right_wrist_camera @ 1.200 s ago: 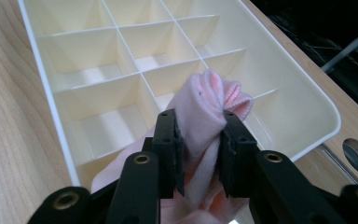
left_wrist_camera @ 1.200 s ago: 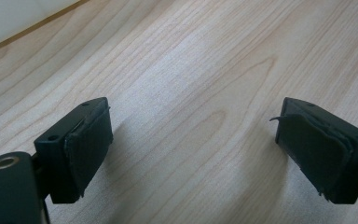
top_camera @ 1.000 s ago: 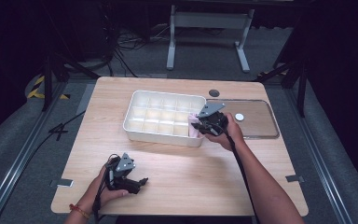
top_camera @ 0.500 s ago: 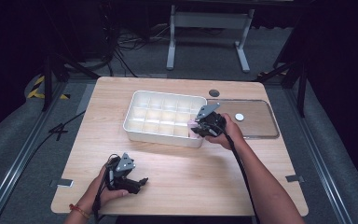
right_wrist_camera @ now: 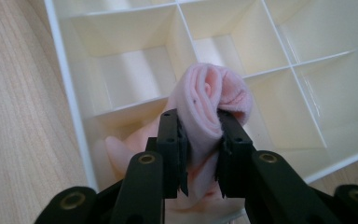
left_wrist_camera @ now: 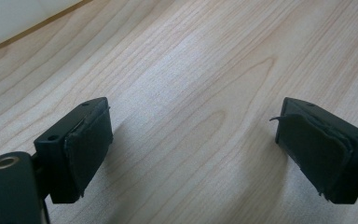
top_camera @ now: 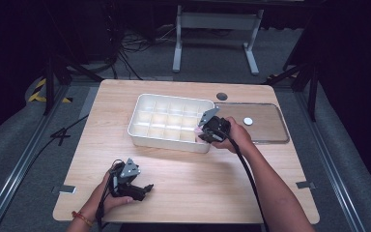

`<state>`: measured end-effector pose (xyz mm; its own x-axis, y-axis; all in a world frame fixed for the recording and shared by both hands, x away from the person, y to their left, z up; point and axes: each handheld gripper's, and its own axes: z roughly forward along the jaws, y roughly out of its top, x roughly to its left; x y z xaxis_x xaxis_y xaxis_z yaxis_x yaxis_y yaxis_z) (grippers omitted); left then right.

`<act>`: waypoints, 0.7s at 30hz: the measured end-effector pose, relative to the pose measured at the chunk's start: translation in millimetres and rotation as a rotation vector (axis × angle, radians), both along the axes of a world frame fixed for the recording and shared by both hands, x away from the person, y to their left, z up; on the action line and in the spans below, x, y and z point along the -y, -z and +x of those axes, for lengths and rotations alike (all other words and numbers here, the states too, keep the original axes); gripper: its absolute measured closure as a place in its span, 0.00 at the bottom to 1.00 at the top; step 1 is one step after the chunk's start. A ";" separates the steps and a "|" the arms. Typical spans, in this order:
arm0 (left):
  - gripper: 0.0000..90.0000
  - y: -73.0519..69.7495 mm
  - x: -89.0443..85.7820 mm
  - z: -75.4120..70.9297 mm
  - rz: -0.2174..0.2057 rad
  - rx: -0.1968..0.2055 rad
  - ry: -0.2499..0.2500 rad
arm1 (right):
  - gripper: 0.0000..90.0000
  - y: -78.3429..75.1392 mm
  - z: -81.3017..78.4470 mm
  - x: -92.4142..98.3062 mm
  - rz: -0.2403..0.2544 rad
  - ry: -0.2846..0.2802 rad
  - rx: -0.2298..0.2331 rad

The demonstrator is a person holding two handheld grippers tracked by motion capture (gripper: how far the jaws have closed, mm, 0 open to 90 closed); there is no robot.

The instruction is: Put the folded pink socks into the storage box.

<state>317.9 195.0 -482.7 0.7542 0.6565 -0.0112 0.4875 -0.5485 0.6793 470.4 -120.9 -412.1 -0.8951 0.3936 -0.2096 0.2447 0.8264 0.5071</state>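
A rolled pink cloth point(right_wrist_camera: 212, 95) is pinched between the jaws of my right gripper point(right_wrist_camera: 199, 122), which have just been closing on it. The cloth's loose end trails down into the near corner compartment of a white divided box point(right_wrist_camera: 70, 93). In the high view the right gripper point(top_camera: 204, 133) hangs over the box's point(top_camera: 147, 137) near right corner, with a bit of the pink cloth point(top_camera: 198, 130) showing. My left gripper point(top_camera: 145, 188) lies low at the table's front left, open, with bare wood between its pads point(left_wrist_camera: 86, 144).
A clear flat lid point(top_camera: 265, 133) lies right of the box with a small white disc point(top_camera: 248, 121) on it. A dark round grommet point(top_camera: 221, 96) sits in the wooden table point(top_camera: 198, 183) behind it. A metal stand is on the floor beyond the table.
The right gripper has shifted slightly over the box's near right corner, still holding the pink cloth. The left gripper has stayed put.
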 end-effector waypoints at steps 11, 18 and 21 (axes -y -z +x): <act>0.12 0.2 0.2 -0.2 -0.004 -0.004 -0.002 | 0.84 -2.2 6.9 -6.8 -0.058 -0.016 -0.071; 0.12 0.0 0.1 -0.1 -0.002 -0.003 -0.001 | 0.84 -3.3 13.8 -8.0 -0.082 -0.024 -0.143; 0.12 0.1 0.2 -0.1 -0.004 -0.004 -0.001 | 0.84 -2.4 16.3 -8.3 -0.085 -0.030 -0.162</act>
<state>317.8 194.8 -482.8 0.7534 0.6574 -0.0166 0.4910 -0.5455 0.6793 486.7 -112.6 -409.7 -0.9308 0.3535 -0.0927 0.2924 0.8727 0.3909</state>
